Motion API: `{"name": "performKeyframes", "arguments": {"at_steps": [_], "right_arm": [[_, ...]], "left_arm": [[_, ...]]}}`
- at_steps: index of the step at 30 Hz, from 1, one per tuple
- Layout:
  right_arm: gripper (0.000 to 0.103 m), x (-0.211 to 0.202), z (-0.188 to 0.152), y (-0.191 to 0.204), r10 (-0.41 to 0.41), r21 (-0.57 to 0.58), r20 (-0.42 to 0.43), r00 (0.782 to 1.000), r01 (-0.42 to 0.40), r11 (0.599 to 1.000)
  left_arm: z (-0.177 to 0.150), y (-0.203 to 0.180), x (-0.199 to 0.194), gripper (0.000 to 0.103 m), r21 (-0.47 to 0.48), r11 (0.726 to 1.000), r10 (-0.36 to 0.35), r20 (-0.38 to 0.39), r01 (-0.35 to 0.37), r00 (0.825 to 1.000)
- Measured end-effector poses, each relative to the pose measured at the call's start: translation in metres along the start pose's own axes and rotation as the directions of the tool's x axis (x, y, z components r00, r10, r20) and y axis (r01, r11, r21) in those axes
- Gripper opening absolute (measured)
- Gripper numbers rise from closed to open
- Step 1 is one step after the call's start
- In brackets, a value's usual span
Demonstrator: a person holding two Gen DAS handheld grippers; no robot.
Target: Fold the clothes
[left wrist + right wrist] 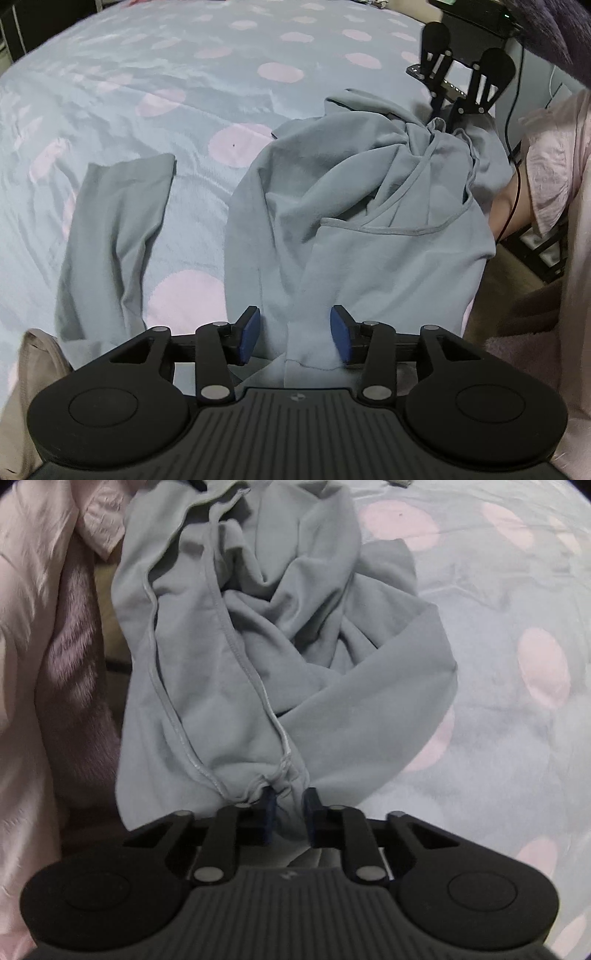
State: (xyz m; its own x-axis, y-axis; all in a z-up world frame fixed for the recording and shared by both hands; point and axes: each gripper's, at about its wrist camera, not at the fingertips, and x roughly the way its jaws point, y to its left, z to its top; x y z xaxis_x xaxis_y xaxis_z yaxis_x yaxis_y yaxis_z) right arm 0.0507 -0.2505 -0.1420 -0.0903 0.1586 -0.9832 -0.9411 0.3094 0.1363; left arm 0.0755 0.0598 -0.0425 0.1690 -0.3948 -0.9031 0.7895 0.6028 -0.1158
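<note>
— The grey-blue garment point(369, 221) is lying bunched on the bed, over the pale blue bedsheet with pink dots point(147, 74), close to the bed's edge. Where are the tools?

— The left tool point(295, 328) is sitting at the near end of the garment. Its blue pads point(249, 328) are standing apart, with a narrow fold of cloth running up between them; one pad is touching the cloth, the other is clear of it. So it is not gripping.

— And the right one?

— The right tool point(290, 808) is pinching. Its dark fingers point(269, 805) are clamped on a gathered bit of the garment's hemmed edge point(229, 638), right where the seam is puckering. From the left camera you are seeing that same tool at the far end of the garment, by the bed's edge.

— Is there a second piece?

— Yes, a flat grey-blue strip of cloth point(114, 236) is lying to the left, apart from the bunched part in the left view; I cannot tell whether it is a sleeve of the same garment.

— Anyone in view?

— A person's pink sleeve point(550, 166) is showing at the right, beside the bed.
</note>
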Motion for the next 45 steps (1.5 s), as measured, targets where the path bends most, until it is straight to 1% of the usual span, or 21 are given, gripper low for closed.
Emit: {"name": "performKeyframes", "arguments": {"at_steps": [1,5,8,11,13,15,17,20,22,24,25,27,28,29,31,33,36,38,41,43,45], "right_arm": [[0.012,-0.004,-0.004,0.003,-0.011,0.001,0.011,1.0,0.011,1.0],[0.009,-0.03,-0.024,0.021,-0.067,0.037,0.08,0.995,0.064,0.997],[0.008,-0.049,-0.034,0.032,-0.115,0.086,0.144,0.983,0.104,0.991],[0.008,-0.069,-0.042,0.042,-0.157,0.138,0.208,0.965,0.13,0.982],[0.007,-0.079,-0.042,0.049,-0.173,0.165,0.242,0.955,0.135,0.977],[0.007,-0.089,-0.043,0.058,-0.187,0.174,0.262,0.947,0.144,0.974],[0.007,-0.1,-0.046,0.069,-0.201,0.172,0.275,0.94,0.158,0.972],[0.007,-0.108,-0.039,0.089,-0.196,0.12,0.262,0.945,0.169,0.978],[0.007,-0.112,-0.034,0.102,-0.193,0.085,0.253,0.948,0.177,0.981],[0.007,-0.102,-0.028,0.118,-0.185,0.034,0.219,0.958,0.182,0.983],[0.007,-0.097,-0.027,0.126,-0.168,0.011,0.203,0.965,0.17,0.985],[0.009,-0.086,-0.029,0.137,-0.147,-0.002,0.177,0.973,0.15,0.989],[0.01,-0.077,-0.03,0.142,-0.155,-0.005,0.16,0.975,0.158,0.987],[0.012,-0.069,-0.032,0.146,-0.171,-0.012,0.145,0.975,0.174,0.985],[0.024,-0.063,-0.037,0.153,-0.185,-0.02,0.135,0.973,0.19,0.982],[0.026,-0.059,-0.042,0.159,-0.188,-0.022,0.135,0.973,0.193,0.981],[0.033,-0.055,-0.044,0.171,-0.179,-0.018,0.154,0.972,0.184,0.983],[0.033,-0.048,-0.042,0.18,-0.171,-0.022,0.162,0.972,0.176,0.984],[0.035,-0.027,-0.033,0.199,-0.181,-0.005,0.146,0.973,0.184,0.983],[0.038,-0.01,-0.028,0.214,-0.2,-0.008,0.153,0.968,0.203,0.979],[0.038,0.012,-0.023,0.226,-0.245,-0.006,0.15,0.958,0.249,0.968]], "left_arm": [[0.001,0.002,0.001,0.04,-0.013,1.0,-0.014,-0.006,0.014,1.0],[-0.003,0.004,0.001,0.039,-0.067,0.996,-0.061,-0.041,0.059,0.997],[-0.007,0.005,0.001,0.034,-0.117,0.99,-0.087,-0.05,0.081,0.995],[-0.009,0.0,-0.001,0.021,-0.147,0.985,-0.098,-0.039,0.091,0.994],[-0.009,-0.007,-0.003,0.005,-0.143,0.986,-0.087,-0.034,0.081,0.996],[-0.01,-0.014,-0.013,0.002,-0.148,0.987,-0.059,-0.013,0.056,0.998],[-0.01,-0.019,-0.025,0.001,-0.151,0.988,-0.036,0.017,0.039,0.999],[-0.01,-0.028,-0.053,0.001,-0.163,0.986,0.002,0.08,0.012,0.997],[-0.012,-0.035,-0.068,0.001,-0.158,0.987,0.045,0.098,-0.029,0.994],[-0.015,-0.042,-0.08,0.001,-0.16,0.986,0.07,0.104,-0.052,0.992],[-0.019,-0.048,-0.082,0.001,-0.153,0.986,0.08,0.1,-0.064,0.992],[-0.024,-0.057,-0.085,0.001,-0.135,0.987,0.099,0.087,-0.087,0.991],[-0.027,-0.062,-0.084,0.001,-0.125,0.987,0.108,0.079,-0.097,0.991],[-0.029,-0.065,-0.082,0.001,-0.115,0.988,0.113,0.073,-0.104,0.991],[-0.034,-0.071,-0.08,0.001,-0.098,0.989,0.121,0.061,-0.115,0.991],[-0.039,-0.074,-0.081,0.001,-0.091,0.988,0.131,0.054,-0.126,0.99],[-0.041,-0.075,-0.082,0.001,-0.093,0.986,0.142,0.055,-0.137,0.988],[-0.042,-0.076,-0.083,0.001,-0.093,0.985,0.148,0.058,-0.142,0.987],[-0.042,-0.077,-0.083,0.001,-0.087,0.985,0.152,0.058,-0.147,0.987],[-0.041,-0.076,-0.082,0.001,-0.085,0.985,0.153,0.056,-0.148,0.987],[-0.04,-0.073,-0.08,0.001,-0.088,0.985,0.156,0.055,-0.151,0.986]]}}
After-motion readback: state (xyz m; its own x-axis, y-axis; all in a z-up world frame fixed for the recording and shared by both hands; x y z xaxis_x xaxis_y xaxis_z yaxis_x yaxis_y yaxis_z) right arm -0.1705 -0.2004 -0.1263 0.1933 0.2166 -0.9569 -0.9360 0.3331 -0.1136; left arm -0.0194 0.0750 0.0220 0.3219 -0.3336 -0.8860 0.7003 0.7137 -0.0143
